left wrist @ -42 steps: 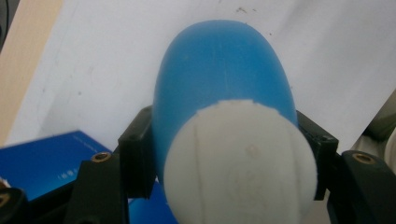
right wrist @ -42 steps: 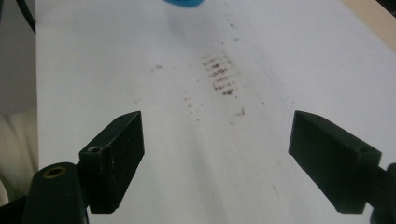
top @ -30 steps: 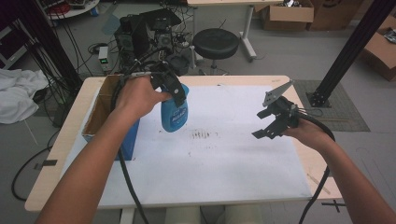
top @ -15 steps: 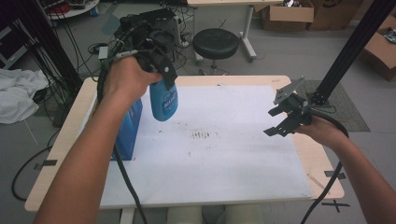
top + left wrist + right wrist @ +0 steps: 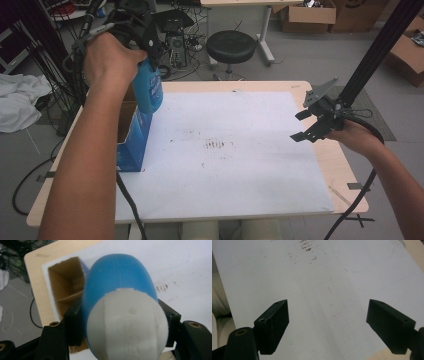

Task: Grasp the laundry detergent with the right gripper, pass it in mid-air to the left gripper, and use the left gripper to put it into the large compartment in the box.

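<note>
A blue bottle (image 5: 149, 91) with a white cap hangs in the air over the far end of an open blue cardboard box (image 5: 131, 146) at the table's left. My left gripper (image 5: 148, 56) is shut on the bottle near its top. In the left gripper view the white cap (image 5: 128, 327) and blue body (image 5: 117, 282) sit between the black jaws, with the box's brown inside (image 5: 66, 287) below. My right gripper (image 5: 299, 125) hovers open over the right side of the white sheet (image 5: 240, 170); its jaws stand wide apart with nothing between them (image 5: 328, 322).
Brown smudges (image 5: 217, 145) mark the middle of the sheet. A black slanted post (image 5: 370, 60) rises just behind the right hand. A black stool (image 5: 231, 47), cables and cardboard boxes stand on the floor beyond the table. White cloth (image 5: 20, 102) lies at the left.
The left hand has lifted the bottle up and toward the far left, over the box. The right hand has drifted slightly right, jaws still open.
</note>
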Available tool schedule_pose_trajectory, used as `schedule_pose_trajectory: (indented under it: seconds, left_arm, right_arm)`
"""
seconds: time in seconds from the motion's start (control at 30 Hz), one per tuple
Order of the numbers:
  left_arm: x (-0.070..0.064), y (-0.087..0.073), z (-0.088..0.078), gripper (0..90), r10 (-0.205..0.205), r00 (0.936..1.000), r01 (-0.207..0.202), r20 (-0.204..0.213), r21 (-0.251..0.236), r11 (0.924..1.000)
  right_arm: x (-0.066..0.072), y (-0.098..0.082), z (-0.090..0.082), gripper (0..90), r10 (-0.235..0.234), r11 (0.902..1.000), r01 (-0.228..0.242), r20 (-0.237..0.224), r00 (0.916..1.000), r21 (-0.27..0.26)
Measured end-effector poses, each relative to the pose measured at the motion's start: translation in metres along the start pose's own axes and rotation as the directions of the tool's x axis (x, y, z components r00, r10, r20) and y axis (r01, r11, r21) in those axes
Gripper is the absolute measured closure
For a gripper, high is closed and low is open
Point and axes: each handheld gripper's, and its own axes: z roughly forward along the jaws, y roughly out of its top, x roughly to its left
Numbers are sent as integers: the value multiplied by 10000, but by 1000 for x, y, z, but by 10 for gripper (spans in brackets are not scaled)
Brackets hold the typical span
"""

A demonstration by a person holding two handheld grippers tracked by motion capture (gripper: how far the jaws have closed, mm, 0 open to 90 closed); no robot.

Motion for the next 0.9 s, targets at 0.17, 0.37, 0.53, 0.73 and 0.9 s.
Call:
schedule_pose_trajectory:
  seconds: [0.17, 0.37, 0.53, 0.73, 0.9]
  left_arm:
    - [17, -10, -4, 380, -735, 9970, 732, -255, -118, 9972]
    - [38, -22, -8, 380, -1556, 9869, 1550, -424, -167, 9878]
    - [53, -33, -8, 380, -2004, 9779, 1991, -590, -268, 9796]
    - [64, -40, 1, 380, -2281, 9714, 2277, -664, -129, 9736]
    - [67, -44, 11, 380, -2294, 9709, 2303, -688, 55, 9731]
  right_arm:
    - [-1, -1, -2, 180, -60, 10000, 60, 29, 10000, -62]
    - [-2, -2, -3, 180, -130, 9999, 130, 19, 9999, 88]
    - [-3, -4, -5, 178, -161, 9995, 159, 57, 9999, 258]
    - [-2, -5, -4, 179, -265, 9994, 263, 97, 9996, 241]
    - [-2, -5, -3, 180, -255, 9994, 253, 94, 9996, 235]
